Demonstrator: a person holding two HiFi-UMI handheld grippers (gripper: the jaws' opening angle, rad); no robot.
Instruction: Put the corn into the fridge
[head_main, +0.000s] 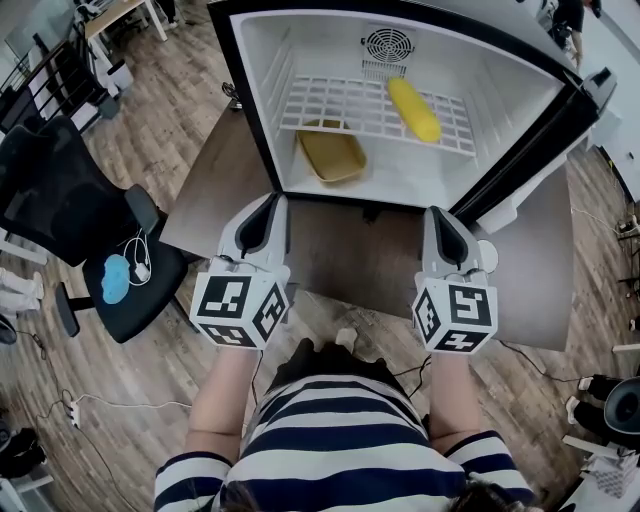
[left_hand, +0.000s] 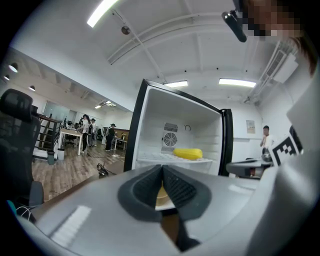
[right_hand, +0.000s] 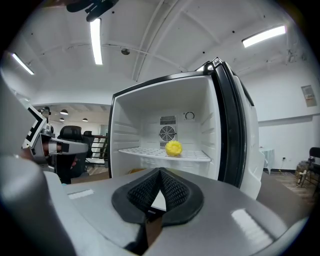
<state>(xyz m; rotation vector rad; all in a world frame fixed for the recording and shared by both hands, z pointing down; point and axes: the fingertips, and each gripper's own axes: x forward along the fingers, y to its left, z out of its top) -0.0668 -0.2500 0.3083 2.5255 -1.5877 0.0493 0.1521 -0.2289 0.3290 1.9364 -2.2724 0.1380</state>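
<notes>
corn cob (head_main: 413, 108), yellow and stubby, lies on the white wire shelf (head_main: 330, 105) inside the black, white-lined fridge (head_main: 500, 110), whose door stands open. it is ahead of your right gripper (head_main: 437, 212) and higher than its tips. in the right gripper view the cob (right_hand: 173, 148) shows end-on, straight beyond the jaws and just above them. in the left gripper view it (left_hand: 188, 153) lies lengthwise, ahead and a little to the right of the jaws.

your right gripper (right_hand: 160, 171) is clenched, its ribbed black pads meeting at the tips with nothing between them. your left gripper (head_main: 277, 200) is clenched too and just as empty, its pads (left_hand: 147, 187) touching at the front. both tools hover side by side over the brown table (head_main: 350, 250), near the fridge's front edge and apart from it.

under the shelf, ahead of your left gripper, a shallow yellow dish (head_main: 332, 152) rests on the fridge floor. a round fan grille (head_main: 388, 43) sits on the back wall, beyond the cob. well off to the left of your left gripper stands a black office chair (head_main: 60, 200).
</notes>
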